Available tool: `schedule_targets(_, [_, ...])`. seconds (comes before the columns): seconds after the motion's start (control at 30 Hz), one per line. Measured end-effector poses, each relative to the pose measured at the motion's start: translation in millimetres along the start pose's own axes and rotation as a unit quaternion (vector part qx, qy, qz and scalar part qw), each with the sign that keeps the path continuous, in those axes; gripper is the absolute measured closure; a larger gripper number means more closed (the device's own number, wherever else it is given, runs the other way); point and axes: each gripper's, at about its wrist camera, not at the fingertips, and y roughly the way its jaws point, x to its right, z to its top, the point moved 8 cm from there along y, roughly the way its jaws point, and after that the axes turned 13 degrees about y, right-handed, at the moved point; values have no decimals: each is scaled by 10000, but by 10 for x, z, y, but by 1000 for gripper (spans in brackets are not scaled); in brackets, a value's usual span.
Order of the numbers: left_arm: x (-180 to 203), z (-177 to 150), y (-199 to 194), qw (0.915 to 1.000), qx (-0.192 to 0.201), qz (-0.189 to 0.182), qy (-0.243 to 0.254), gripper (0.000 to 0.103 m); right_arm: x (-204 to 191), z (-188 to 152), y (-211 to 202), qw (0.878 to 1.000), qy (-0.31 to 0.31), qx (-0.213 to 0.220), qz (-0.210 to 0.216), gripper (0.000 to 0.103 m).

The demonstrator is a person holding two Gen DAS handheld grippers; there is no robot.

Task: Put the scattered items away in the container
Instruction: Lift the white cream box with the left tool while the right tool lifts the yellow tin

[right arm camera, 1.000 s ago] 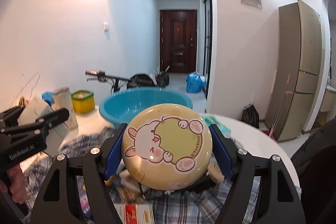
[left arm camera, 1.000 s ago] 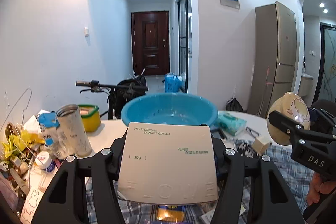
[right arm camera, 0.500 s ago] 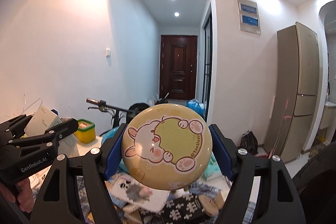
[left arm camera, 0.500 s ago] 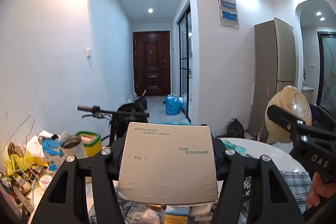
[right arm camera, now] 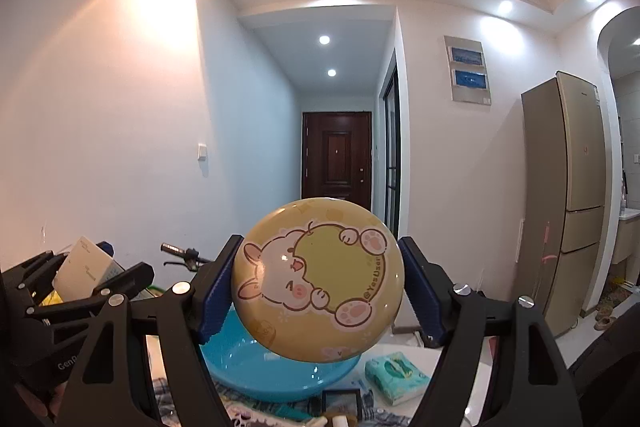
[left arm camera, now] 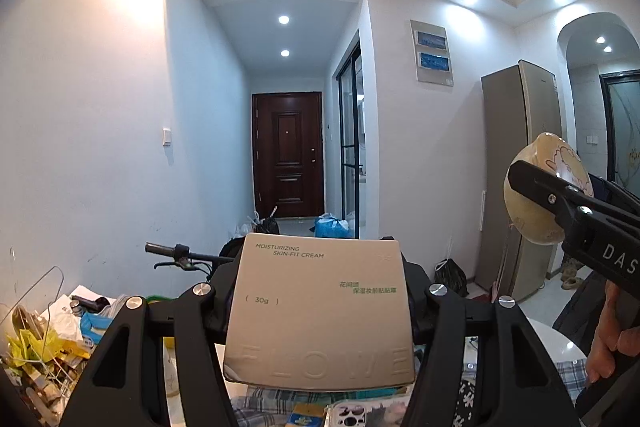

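Left tongs (left arm camera: 320,311): clamped on a pale cream box (left arm camera: 320,311) printed "MOISTURIZING SKIN-FIT CREAM" and "30g", held flat between the black fingers (left arm camera: 200,307), raised above the table (left arm camera: 560,351). Right tongs (right arm camera: 319,281): clamped on a round yellow tin (right arm camera: 319,281) with a cartoon rabbit on its face, gripped at both sides by blue pads (right arm camera: 216,291), raised and tilted, directly above and in front of the blue basin. Same tin seen edge-on at the right of the left wrist view (left arm camera: 536,195), with the bearer's hand (left arm camera: 612,343) below it; same box seen at the left of the right wrist view (right arm camera: 86,269). Blue basin (right arm camera: 256,367): round, standing on the table beneath the tin, partly hidden by it. Green tissue pack (right arm camera: 396,377): lying on the white table just right of the basin. Checked cloth (left arm camera: 568,371): spread over part of the table, small items scattered on it, among them a patterned phone case (left arm camera: 360,413). Clutter pile (left arm camera: 44,339): at the table's left edge, yellow wrappers, white papers and a wire hanger. Bicycle handlebar (left arm camera: 176,251): behind the table, against the left wall. Dark wooden door (left arm camera: 288,155): end of the corridor. Bags (left arm camera: 332,227): on the floor before it. Tall refrigerator (right arm camera: 568,195): against the right wall.
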Motion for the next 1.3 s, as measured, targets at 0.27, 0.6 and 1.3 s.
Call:
schedule_targets(0.27, [-100,135,254,9999,122,15,-51,41,-80,196,227,9996,5,258,122,29])
schedule_targets(0.6, [-218,167,658,9998,155,104,-41,41,-79,163,543,9990,80,341,268,29])
schedule_targets(1.3, [-292,-96,1301,9996,-24,-19,-271,41,54,-185,1052,9995,208,9,248,29])
